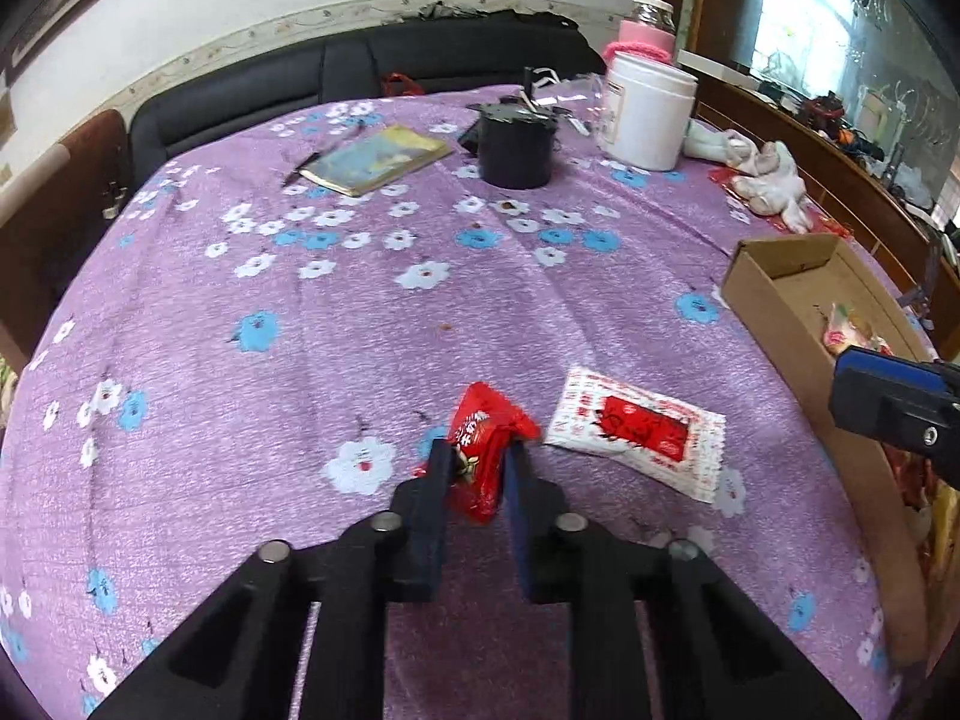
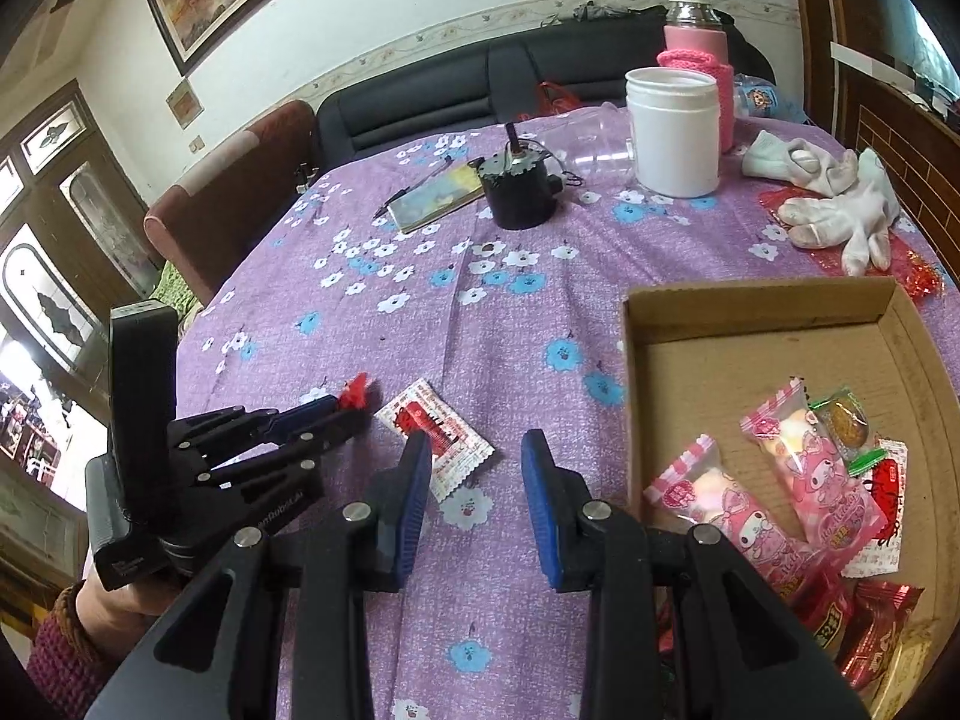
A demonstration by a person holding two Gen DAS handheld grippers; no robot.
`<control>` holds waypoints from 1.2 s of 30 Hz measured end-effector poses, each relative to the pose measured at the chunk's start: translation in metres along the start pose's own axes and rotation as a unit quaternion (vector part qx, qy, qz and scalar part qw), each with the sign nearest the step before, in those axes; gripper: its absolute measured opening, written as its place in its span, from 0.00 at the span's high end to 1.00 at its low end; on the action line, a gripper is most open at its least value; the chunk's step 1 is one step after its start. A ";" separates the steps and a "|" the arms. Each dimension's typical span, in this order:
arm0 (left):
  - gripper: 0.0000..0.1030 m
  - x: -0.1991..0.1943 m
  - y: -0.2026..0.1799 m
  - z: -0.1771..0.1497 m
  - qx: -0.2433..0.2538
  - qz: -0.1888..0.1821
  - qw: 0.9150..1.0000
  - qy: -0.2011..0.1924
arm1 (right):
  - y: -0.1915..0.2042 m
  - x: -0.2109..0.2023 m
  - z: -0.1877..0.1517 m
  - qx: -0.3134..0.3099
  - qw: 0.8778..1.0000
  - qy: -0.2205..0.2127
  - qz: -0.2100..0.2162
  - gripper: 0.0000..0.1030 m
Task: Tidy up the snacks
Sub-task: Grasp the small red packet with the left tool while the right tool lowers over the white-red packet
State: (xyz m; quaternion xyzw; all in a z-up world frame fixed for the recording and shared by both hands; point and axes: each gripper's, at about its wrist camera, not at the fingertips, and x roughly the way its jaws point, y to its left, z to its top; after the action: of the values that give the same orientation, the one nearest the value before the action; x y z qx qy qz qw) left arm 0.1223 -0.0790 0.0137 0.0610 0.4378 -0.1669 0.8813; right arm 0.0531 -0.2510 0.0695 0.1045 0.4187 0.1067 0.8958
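Note:
My left gripper (image 1: 479,456) is shut on a red snack packet (image 1: 486,450) and holds it just above the purple flowered tablecloth. It also shows in the right wrist view (image 2: 345,407) with the red packet (image 2: 355,391) at its tips. A white-and-red sachet (image 1: 639,432) lies flat to its right; it also shows in the right wrist view (image 2: 435,435). My right gripper (image 2: 477,450) is open and empty, just right of the sachet. The cardboard box (image 2: 750,306) on the right holds several snacks, among them pink packets (image 2: 810,456).
At the far side stand a black pot (image 2: 519,192), a white jar (image 2: 672,132), a pink-sleeved bottle (image 2: 699,48) and a notebook with pen (image 2: 432,195). White gloves (image 2: 840,210) lie behind the box. A sofa and chair stand beyond the table.

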 end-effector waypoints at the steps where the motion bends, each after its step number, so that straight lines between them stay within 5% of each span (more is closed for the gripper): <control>1: 0.89 -0.002 0.003 -0.002 -0.006 -0.003 1.000 -0.001 | 0.002 0.001 0.000 -0.002 1.000 0.001 0.001 0.71; 11: 0.93 -0.044 0.025 -0.039 -0.037 0.017 0.999 -0.008 | 0.018 0.016 -0.006 -0.028 0.999 0.017 0.007 0.70; 17: 0.92 -0.057 0.041 -0.030 -0.047 0.002 0.999 -0.020 | 0.020 0.026 -0.009 -0.022 0.999 0.026 0.012 0.65; 20: 0.69 -0.056 0.051 -0.019 -0.062 0.004 0.998 -0.022 | 0.021 0.025 -0.008 -0.029 0.999 0.022 0.003 0.65; 22: 0.42 -0.050 0.050 -0.012 -0.043 0.005 0.999 -0.025 | 0.021 0.024 -0.008 -0.030 0.999 0.023 0.006 0.65; 23: 0.40 -0.045 0.050 -0.009 -0.037 0.007 0.999 -0.022 | 0.021 0.024 -0.009 -0.031 0.999 0.022 0.005 0.65; 28: 0.41 -0.016 0.041 0.001 -0.004 0.010 1.000 -0.002 | 0.018 0.022 -0.009 -0.023 1.000 0.020 0.006 0.65; 31: 0.65 -0.001 0.030 0.002 0.017 0.026 0.999 0.008 | 0.016 0.023 -0.009 -0.020 1.000 0.021 0.007 0.65; 36: 0.76 -0.003 0.026 -0.003 0.011 0.038 0.999 -0.009 | 0.016 0.023 -0.009 -0.019 1.000 0.021 0.005 0.65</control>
State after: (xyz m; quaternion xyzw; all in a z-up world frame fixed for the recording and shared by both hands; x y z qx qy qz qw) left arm 0.1271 -0.0531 0.0129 0.0854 0.4256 -0.1389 0.8901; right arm 0.0594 -0.2286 0.0514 0.0870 0.4346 0.1217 0.8881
